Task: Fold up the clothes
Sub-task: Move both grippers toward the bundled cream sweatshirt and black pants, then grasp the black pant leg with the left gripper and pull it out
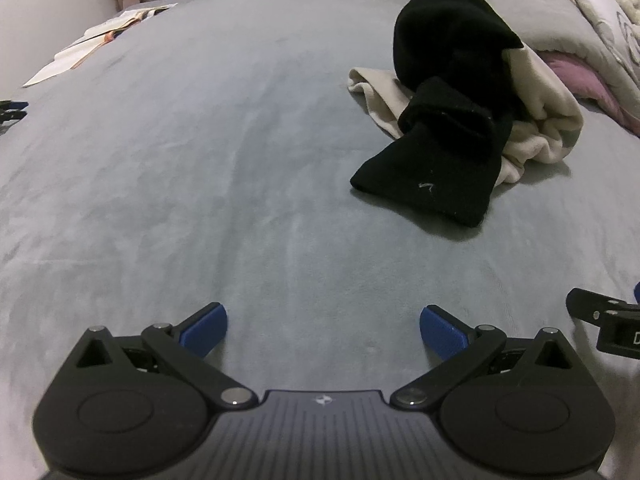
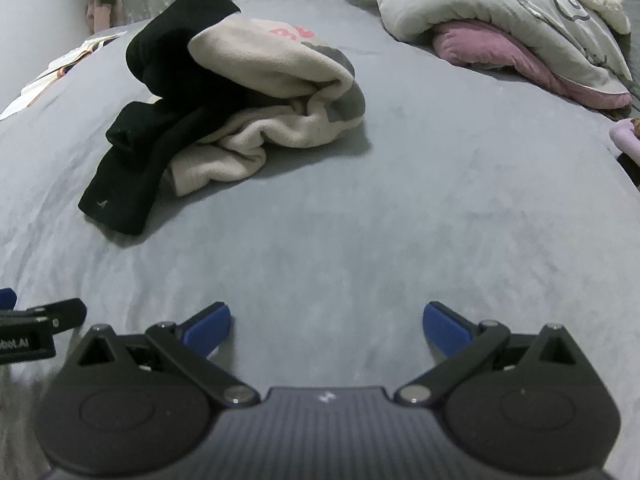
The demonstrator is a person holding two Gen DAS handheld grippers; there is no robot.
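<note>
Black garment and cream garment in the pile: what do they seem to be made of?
The black garment looks like a matte knit, perhaps cotton or wool blend: it shows no sheen, and pale lint clings to it. The cream garment looks like fleece: a fuzzy, napped surface with thick, rounded folds. Neither fibre can be confirmed by sight.

My grey bed (image 2: 400, 200) carries a crumpled black garment (image 2: 132, 168) touching a cream fleece (image 2: 264, 80); beyond the fleece lie a quilt (image 2: 500, 12) and papers (image 1: 92, 46).
</note>
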